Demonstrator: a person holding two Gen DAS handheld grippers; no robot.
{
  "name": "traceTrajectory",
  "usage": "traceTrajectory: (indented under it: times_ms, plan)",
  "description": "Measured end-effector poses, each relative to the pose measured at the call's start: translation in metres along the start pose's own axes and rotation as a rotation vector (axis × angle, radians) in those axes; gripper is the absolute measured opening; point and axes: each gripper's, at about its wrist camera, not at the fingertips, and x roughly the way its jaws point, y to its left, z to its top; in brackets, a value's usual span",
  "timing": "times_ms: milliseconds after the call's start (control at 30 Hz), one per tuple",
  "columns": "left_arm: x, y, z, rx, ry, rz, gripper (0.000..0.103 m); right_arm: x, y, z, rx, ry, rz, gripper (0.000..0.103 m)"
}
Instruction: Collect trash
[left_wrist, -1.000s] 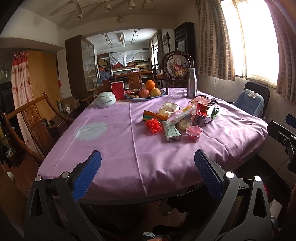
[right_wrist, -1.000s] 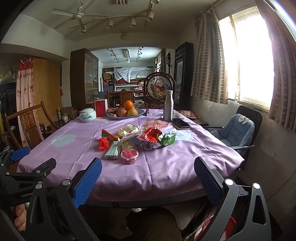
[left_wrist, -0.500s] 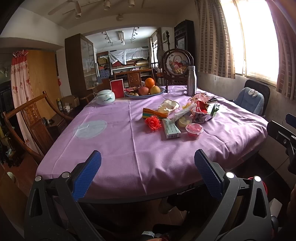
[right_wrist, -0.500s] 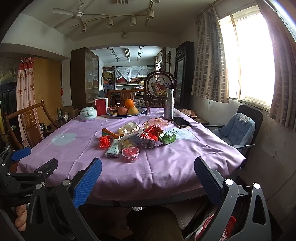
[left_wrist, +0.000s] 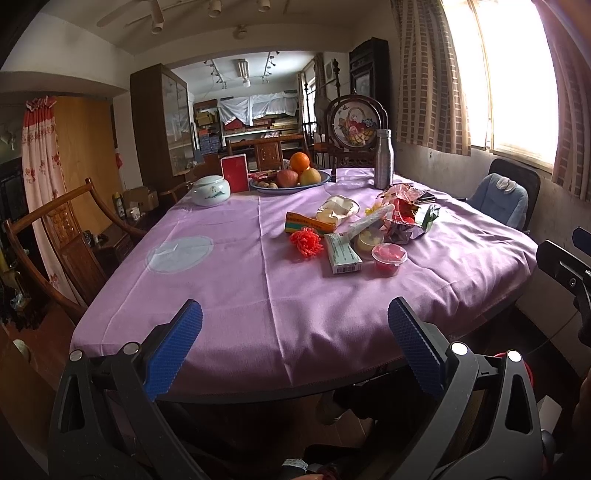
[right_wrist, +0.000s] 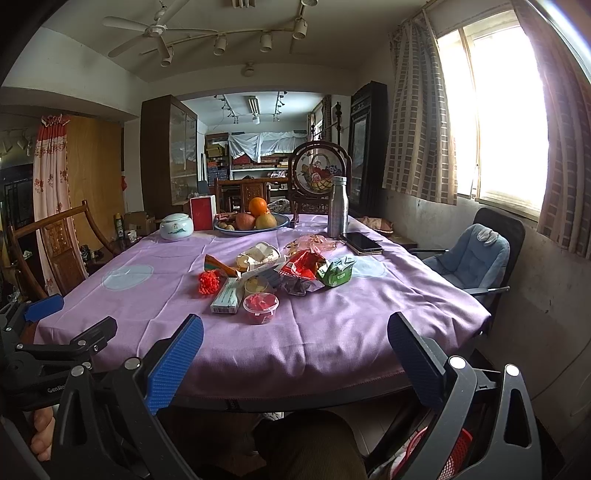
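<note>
the tabletop (right_wrist: 332, 332), draped in purple cloth, fills both views. a fruit bowl (right_wrist: 251, 223), a white lidded jar (right_wrist: 176, 226) and a steel bottle (right_wrist: 338, 206) stand along its far side. the trash sits in one heap at mid-tabletop: crumpled snack wrappers (right_wrist: 310, 269), a long white-and-green box (right_wrist: 226, 295) touching a small plastic cup of red stuff (right_wrist: 260, 307), and a red frilly ball (right_wrist: 208, 282) at the heap's left. the left gripper (left_wrist: 295, 345) and right gripper (right_wrist: 295, 347) hover off the near edge, well apart from the heap, each with jaws spread wide and holding nothing.
</note>
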Motion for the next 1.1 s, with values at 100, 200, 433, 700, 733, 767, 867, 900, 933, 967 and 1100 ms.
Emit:
traceTrajectory:
  times_ms: [100,200,433,700,733,767,867,900,933,967,1100]
  plan:
    - [0.0,0.0,0.002,-0.001,0.0,0.0,0.096,0.001,0.0,-0.002,-0.001,-0.001,0.002,0.098]
    - [0.0,0.0,0.002,-0.001,0.0,0.0,0.096,0.001,0.0,-0.002,0.0,0.001,0.002,0.098]
    - [0.0,0.0,0.001,-0.002,0.003,0.0,0.096,0.002,0.001,-0.004,0.001,0.002,0.004,0.098]
    - [0.006,-0.006,-0.015,0.0,0.024,-0.002,0.096,0.007,0.004,-0.009,0.006,0.015,0.011,0.098]
    - [0.006,-0.006,-0.019,0.001,0.028,-0.002,0.096,0.008,0.004,-0.009,0.006,0.017,0.011,0.098]
    - [0.007,-0.006,-0.019,0.001,0.034,-0.003,0.096,0.01,0.004,-0.01,0.007,0.021,0.012,0.098]
    - [0.008,-0.006,-0.025,-0.001,0.053,-0.004,0.096,0.016,-0.002,-0.011,0.009,0.039,0.015,0.098]
    - [0.01,-0.005,-0.024,-0.002,0.063,-0.004,0.096,0.019,-0.003,-0.013,0.01,0.046,0.016,0.098]
    - [0.014,-0.004,-0.029,-0.006,0.081,-0.008,0.096,0.023,-0.003,-0.015,0.011,0.057,0.016,0.098]
    - [0.018,-0.004,-0.029,-0.009,0.093,-0.013,0.096,0.027,-0.005,-0.017,0.012,0.066,0.016,0.098]
    - [0.038,0.0,-0.04,-0.022,0.165,-0.057,0.096,0.051,-0.013,-0.029,0.032,0.116,0.031,0.097]
